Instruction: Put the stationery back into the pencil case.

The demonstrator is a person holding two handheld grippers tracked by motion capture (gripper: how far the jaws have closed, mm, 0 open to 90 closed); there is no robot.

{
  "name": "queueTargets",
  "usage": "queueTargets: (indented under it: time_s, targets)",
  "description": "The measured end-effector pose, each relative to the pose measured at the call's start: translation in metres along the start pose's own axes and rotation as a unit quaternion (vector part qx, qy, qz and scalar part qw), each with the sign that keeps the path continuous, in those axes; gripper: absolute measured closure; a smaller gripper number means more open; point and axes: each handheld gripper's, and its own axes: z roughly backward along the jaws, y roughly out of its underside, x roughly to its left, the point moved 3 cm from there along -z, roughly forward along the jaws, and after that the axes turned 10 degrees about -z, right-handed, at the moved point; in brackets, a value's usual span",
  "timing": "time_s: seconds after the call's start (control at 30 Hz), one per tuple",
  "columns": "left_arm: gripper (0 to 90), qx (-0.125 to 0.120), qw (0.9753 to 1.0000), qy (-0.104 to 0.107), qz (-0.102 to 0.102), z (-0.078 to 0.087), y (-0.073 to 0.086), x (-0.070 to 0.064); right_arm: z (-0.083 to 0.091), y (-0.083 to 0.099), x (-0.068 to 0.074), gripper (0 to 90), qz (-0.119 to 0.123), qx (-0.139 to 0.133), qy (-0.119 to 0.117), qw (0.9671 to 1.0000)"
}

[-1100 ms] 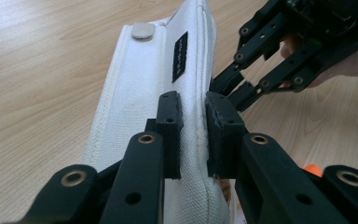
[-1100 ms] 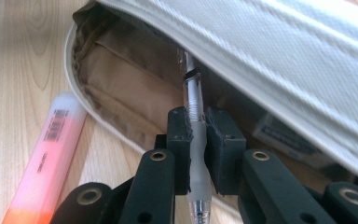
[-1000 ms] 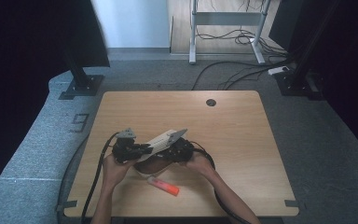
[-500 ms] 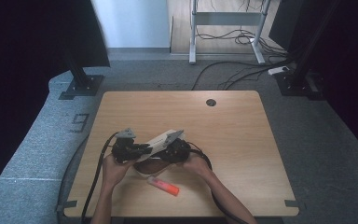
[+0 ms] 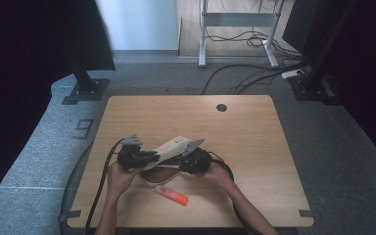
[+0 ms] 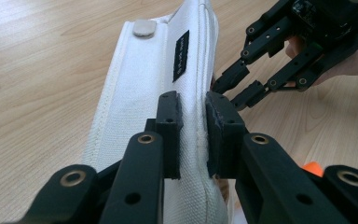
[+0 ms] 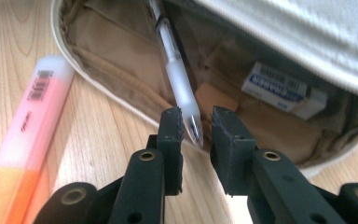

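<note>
A white fabric pencil case point(image 5: 169, 147) lies near the front of the wooden table point(image 5: 254, 127), with its lid lifted. My left gripper point(image 6: 193, 112) is shut on the edge of that lid point(image 6: 140, 93) and holds it up. My right gripper point(image 7: 196, 126) sits at the case's open mouth, its jaws closed around the tip of a clear pen point(image 7: 175, 70) that reaches into the tan lining. A boxed eraser point(image 7: 284, 91) and a small tan block point(image 7: 216, 100) lie inside. In the high view the left gripper point(image 5: 147, 156) and the right gripper point(image 5: 183, 161) face each other across the case.
An orange and pink highlighter point(image 5: 172, 195) lies on the table just in front of the case, and it is at the left in the right gripper view point(image 7: 28, 130). A cable hole point(image 5: 221, 107) is at the far edge. Cables trail from both grippers off the front.
</note>
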Motion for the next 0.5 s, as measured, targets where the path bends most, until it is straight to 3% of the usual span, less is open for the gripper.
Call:
queueTargets:
  time_s: [0.17,0.3,0.4,0.5]
  targets:
    - [76.0,0.002,1.0,0.0,-0.001,0.0,0.0,0.0,-0.005,0.005,-0.002,78.7,-0.002,0.008,-0.005,1.0]
    - [75.9,0.004,1.0,-0.001,-0.002,-0.001,0.0,-0.001,-0.001,0.0,-0.001,85.7,0.01,0.003,0.001,0.9999]
    - [75.9,0.003,1.0,0.001,-0.002,-0.001,0.0,-0.001,0.004,-0.004,-0.002,86.7,0.011,-0.007,0.002,0.9999]
    - [75.8,0.004,1.0,0.0,-0.003,-0.001,0.0,-0.001,0.004,-0.008,-0.003,85.2,0.013,-0.001,0.005,0.9999]
